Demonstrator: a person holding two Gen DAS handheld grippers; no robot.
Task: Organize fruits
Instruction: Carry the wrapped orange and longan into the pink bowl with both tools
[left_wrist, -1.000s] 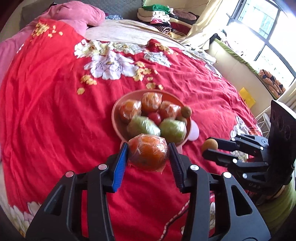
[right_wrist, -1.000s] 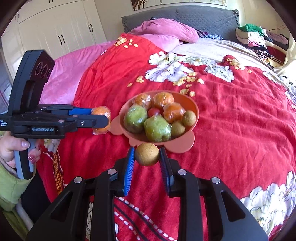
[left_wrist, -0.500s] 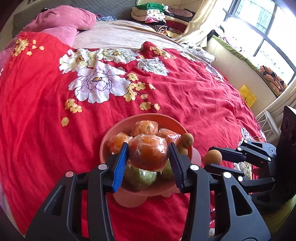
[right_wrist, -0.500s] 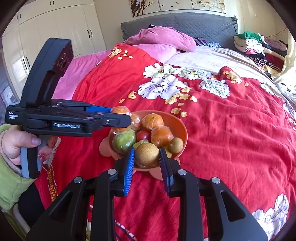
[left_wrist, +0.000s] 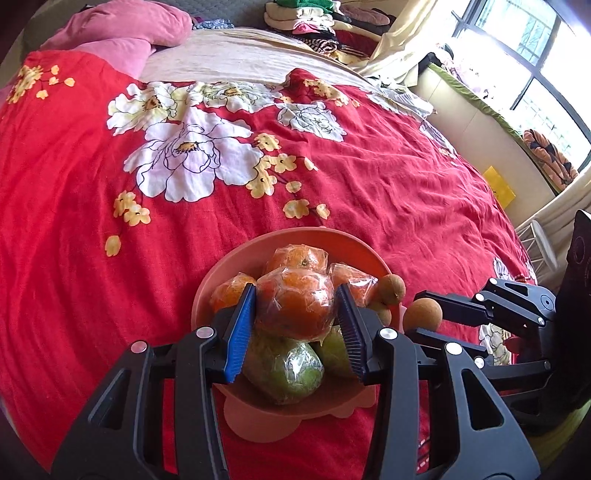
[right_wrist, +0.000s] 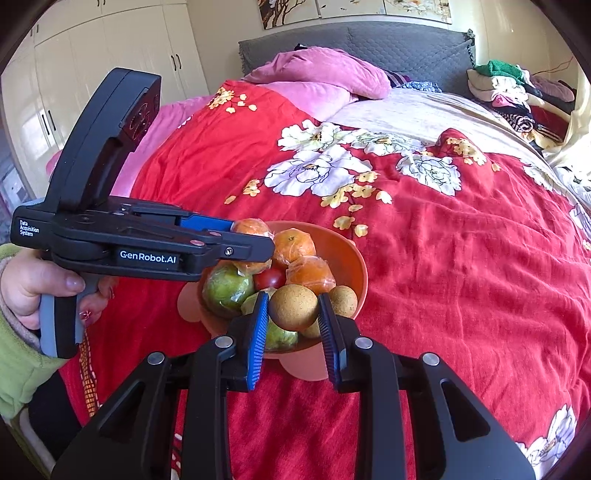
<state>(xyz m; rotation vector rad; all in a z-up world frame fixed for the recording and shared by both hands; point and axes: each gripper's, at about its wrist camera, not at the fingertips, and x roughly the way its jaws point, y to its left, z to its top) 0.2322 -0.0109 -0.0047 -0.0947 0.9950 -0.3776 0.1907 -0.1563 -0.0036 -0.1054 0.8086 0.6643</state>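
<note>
An orange-pink bowl (left_wrist: 295, 240) (right_wrist: 351, 254) sits on the red bedspread, holding wrapped oranges, wrapped green fruits (left_wrist: 291, 373), a red tomato (right_wrist: 271, 278) and small brown fruits. My left gripper (left_wrist: 295, 314) is shut on a plastic-wrapped orange (left_wrist: 295, 306) and holds it just above the fruit in the bowl; it also shows in the right wrist view (right_wrist: 251, 240). My right gripper (right_wrist: 293, 310) is shut on a round brown fruit (right_wrist: 293, 306) over the bowl's near right side; it also shows in the left wrist view (left_wrist: 423, 314).
The red floral bedspread (left_wrist: 332, 166) stretches around the bowl. Pink pillows (right_wrist: 317, 74) and a pile of clothes (right_wrist: 517, 85) lie at the far end. A window (left_wrist: 535, 48) is on the right, white wardrobes (right_wrist: 92, 74) on the left.
Both grippers have moved forward with their fruits, from beside and short of the bowl to right over it.
</note>
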